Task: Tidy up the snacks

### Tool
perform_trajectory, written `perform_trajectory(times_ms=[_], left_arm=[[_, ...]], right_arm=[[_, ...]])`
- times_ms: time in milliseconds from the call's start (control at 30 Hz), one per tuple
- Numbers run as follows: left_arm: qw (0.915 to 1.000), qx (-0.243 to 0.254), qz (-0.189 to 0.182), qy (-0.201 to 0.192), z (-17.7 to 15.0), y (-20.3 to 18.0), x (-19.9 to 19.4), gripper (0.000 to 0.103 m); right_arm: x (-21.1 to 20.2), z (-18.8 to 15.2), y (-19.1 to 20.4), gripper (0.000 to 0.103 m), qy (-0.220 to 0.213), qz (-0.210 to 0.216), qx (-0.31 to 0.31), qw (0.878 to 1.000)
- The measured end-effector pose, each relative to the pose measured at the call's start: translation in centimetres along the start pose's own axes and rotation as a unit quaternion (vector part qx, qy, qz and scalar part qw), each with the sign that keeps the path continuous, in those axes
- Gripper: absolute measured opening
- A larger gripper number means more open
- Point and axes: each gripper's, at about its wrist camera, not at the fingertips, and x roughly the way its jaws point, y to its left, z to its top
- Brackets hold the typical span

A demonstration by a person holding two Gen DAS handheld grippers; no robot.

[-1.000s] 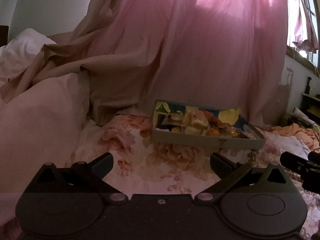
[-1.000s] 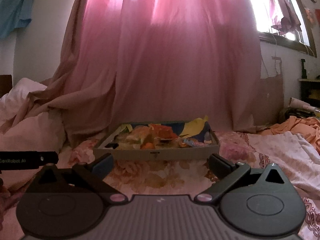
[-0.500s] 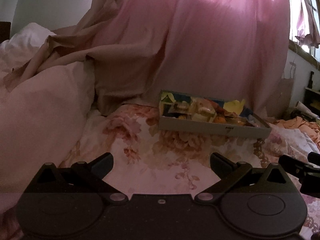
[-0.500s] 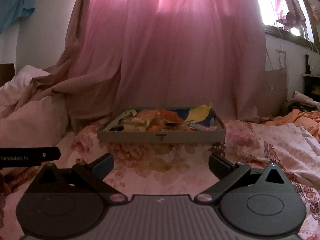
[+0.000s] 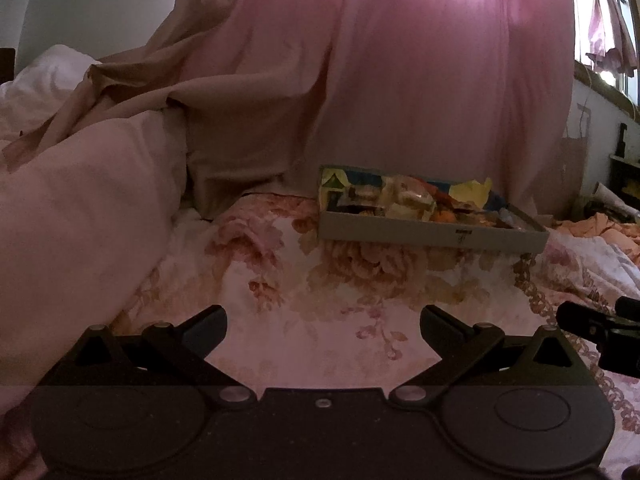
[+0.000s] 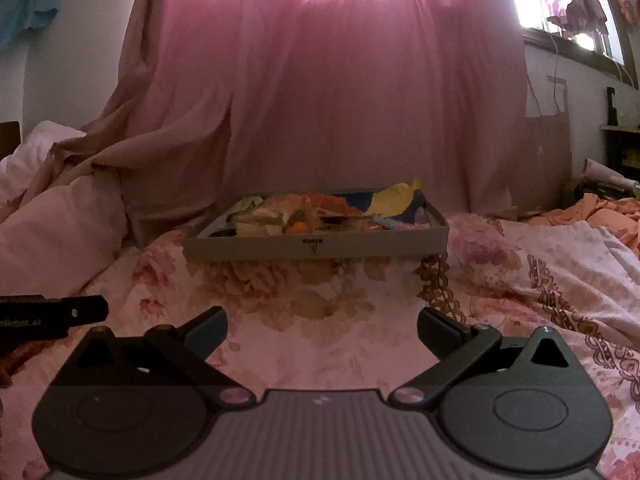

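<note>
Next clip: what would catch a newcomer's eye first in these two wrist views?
First, the tall pink curtain, lit from behind, filling the back of both views. Then the shallow grey cardboard tray heaped with colourful snack wrappers, resting on the floral bedspread at the curtain's foot. In the foreground the left gripper and right gripper are both open and empty, short of the tray.

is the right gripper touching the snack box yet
Apart. The right wrist view shows bare floral bedspread between the open right gripper and the snack box.
</note>
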Motion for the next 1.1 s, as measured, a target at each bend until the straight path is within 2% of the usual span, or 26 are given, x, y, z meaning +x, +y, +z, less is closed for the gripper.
perform_trajectory(times_ms=[1100], left_arm=[[0.9998,0.017,-0.001,0.007,-0.95,-0.24,0.19,0.102]], right_arm=[[0.3,-0.84,0.3,0.103,0.01,0.0,-0.002,1.0]])
